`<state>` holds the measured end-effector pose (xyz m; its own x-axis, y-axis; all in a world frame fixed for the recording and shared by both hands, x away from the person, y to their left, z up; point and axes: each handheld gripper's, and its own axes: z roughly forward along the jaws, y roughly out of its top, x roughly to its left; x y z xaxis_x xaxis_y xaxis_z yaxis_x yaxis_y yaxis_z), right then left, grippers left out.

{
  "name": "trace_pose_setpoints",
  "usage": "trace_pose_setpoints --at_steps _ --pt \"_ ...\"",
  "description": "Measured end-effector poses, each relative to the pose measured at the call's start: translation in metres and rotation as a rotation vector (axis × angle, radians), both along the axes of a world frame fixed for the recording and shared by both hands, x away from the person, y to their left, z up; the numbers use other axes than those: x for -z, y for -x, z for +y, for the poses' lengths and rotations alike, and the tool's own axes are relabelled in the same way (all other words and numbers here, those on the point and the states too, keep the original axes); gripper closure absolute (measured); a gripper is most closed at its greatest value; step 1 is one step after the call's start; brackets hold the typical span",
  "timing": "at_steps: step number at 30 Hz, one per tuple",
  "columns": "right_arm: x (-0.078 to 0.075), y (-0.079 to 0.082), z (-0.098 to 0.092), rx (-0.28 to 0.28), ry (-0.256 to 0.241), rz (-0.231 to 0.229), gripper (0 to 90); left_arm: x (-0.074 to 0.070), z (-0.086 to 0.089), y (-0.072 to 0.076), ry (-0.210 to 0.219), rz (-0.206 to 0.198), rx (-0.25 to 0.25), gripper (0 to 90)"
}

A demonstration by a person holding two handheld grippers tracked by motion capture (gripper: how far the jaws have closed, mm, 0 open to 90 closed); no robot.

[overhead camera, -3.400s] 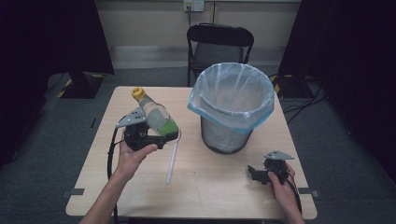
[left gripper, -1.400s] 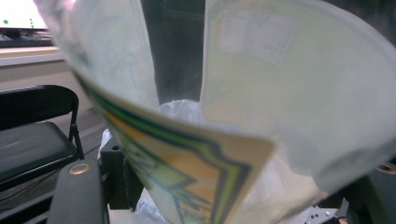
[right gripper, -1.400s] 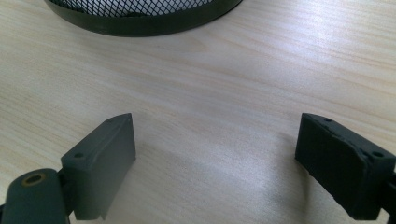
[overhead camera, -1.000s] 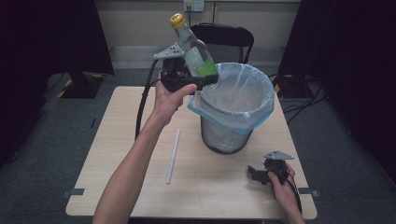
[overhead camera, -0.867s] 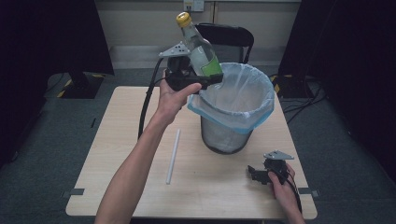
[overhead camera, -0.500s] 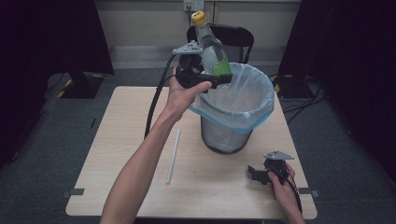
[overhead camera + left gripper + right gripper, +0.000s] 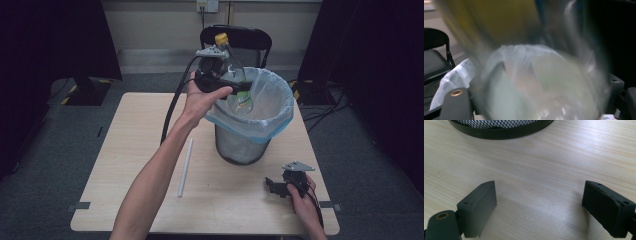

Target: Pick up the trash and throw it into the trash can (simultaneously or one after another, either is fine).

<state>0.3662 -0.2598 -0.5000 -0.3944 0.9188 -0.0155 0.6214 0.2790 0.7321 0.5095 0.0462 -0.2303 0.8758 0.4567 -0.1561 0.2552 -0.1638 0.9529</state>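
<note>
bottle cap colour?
Yellow. The bottle cap shows best in the high view.

I see a clear bottle [image 7: 235, 80] with yellow cap and green label, black mesh bin [image 7: 243, 146] with pale blue translucent liner, white straw [image 7: 185, 167] on light woodgrain counter [image 7: 135, 145], both tools [image 7: 220, 82] [image 7: 280, 186] black, chair [image 7: 250, 39] black.

I see a pale wooden table [image 7: 130, 150]. On it stands a black mesh bin [image 7: 240, 147] lined with a blue bag, right of centre. A white stick [image 7: 185, 167] lies beside it on my left, apart.
</note>
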Motion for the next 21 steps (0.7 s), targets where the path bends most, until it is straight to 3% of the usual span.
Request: trace_pose_setpoints --at_steps 2,5,11,21 --pt "0.0 0.0 0.0 0.0 0.0 0.0 11.2 -0.005 0.004 0.002 0.068 -0.002 0.024 34.4" --pt "0.0 0.0 0.0 0.0 0.0 0.0 11.2 -0.016 0.005 0.008 0.033 -0.045 0.021 30.6" --pt "0.0 0.001 -0.001 -0.004 0.002 -0.003 11.8 -0.013 0.014 0.008 0.052 -0.029 0.005 28.4" --pt "0.0 0.001 -0.001 -0.004 0.002 -0.003 11.7 -0.009 0.023 0.007 0.04 -0.038 -0.015 24.5"
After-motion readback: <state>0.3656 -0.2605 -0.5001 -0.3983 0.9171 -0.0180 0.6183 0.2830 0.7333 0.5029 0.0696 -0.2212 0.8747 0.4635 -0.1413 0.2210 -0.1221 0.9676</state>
